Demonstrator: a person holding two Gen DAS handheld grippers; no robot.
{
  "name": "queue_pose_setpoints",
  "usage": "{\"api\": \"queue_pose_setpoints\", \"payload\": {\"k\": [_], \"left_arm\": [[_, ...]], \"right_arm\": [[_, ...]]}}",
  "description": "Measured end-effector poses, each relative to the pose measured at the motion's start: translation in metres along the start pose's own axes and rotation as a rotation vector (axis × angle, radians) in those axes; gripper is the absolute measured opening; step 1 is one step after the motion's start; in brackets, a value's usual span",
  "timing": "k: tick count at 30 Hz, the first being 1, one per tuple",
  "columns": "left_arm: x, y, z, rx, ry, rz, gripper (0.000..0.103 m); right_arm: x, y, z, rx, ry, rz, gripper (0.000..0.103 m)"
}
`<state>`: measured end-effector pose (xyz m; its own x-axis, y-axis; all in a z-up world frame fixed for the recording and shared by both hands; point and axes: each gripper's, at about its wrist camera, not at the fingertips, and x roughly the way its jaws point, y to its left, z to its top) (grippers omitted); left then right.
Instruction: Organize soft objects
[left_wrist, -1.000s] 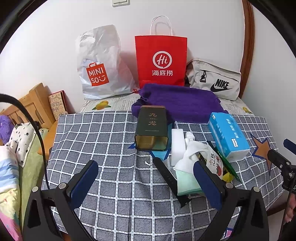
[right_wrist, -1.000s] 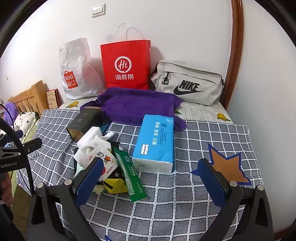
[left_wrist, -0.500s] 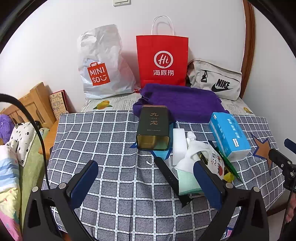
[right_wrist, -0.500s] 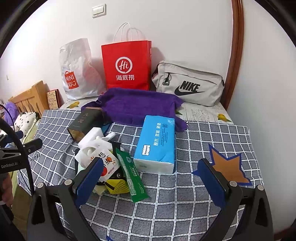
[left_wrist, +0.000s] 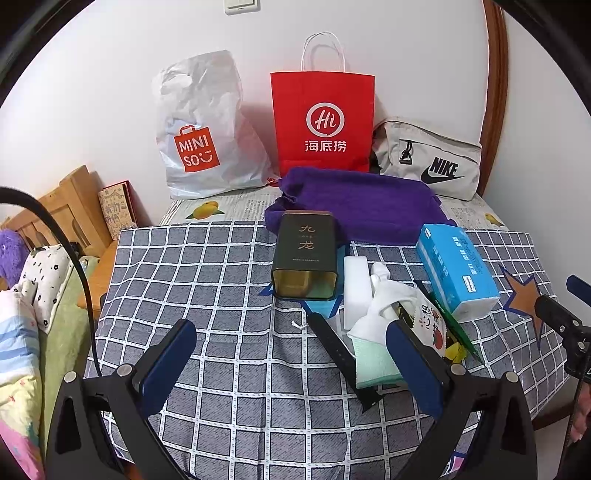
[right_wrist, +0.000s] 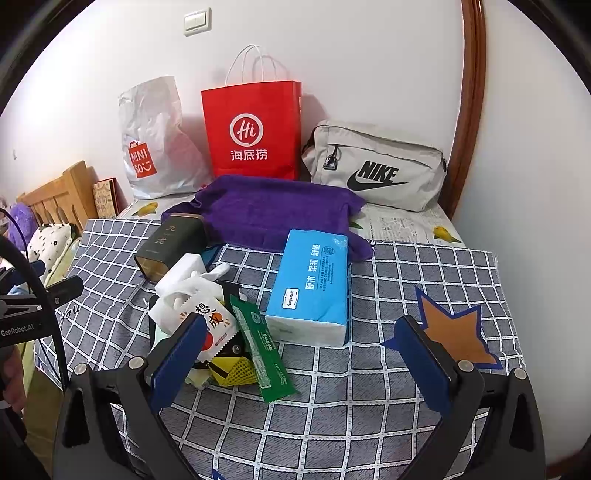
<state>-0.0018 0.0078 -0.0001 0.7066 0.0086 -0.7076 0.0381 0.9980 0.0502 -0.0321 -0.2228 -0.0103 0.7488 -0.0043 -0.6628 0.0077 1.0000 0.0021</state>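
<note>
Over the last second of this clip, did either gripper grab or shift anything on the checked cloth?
No. Both views creep slightly, nothing more. The left gripper and right gripper stay open and empty; the tissue pack, purple towel and dark tin lie where they were.

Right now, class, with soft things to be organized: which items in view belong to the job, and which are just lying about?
Belong to the job:
purple towel
tissue pack
white cloth
green cloth

Just lying about:
tin
red bag
Miniso bag
Nike bag
green sachet
</note>
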Motion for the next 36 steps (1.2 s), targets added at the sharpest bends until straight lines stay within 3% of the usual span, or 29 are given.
{"api": "queue_pose_setpoints", "payload": {"k": [25,32,36], "left_arm": [[0.006,-0.003,-0.001,-0.001,0.012,-0.008,0.103],[0.023,-0.005,-0.005,0.0,0.041,-0.017,0.103],[0.036,-0.008,-0.007,0.007,0.064,-0.021,0.103]], "right_arm": [[0.011,0.005,-0.004,-0.032,0.01,0.022,0.101],[0.044,-0.001,-0.018,-0.028,0.072,0.081,0.101],[0.07,-0.004,-0.029,-0.023,0.142,0.091,0.094]]}}
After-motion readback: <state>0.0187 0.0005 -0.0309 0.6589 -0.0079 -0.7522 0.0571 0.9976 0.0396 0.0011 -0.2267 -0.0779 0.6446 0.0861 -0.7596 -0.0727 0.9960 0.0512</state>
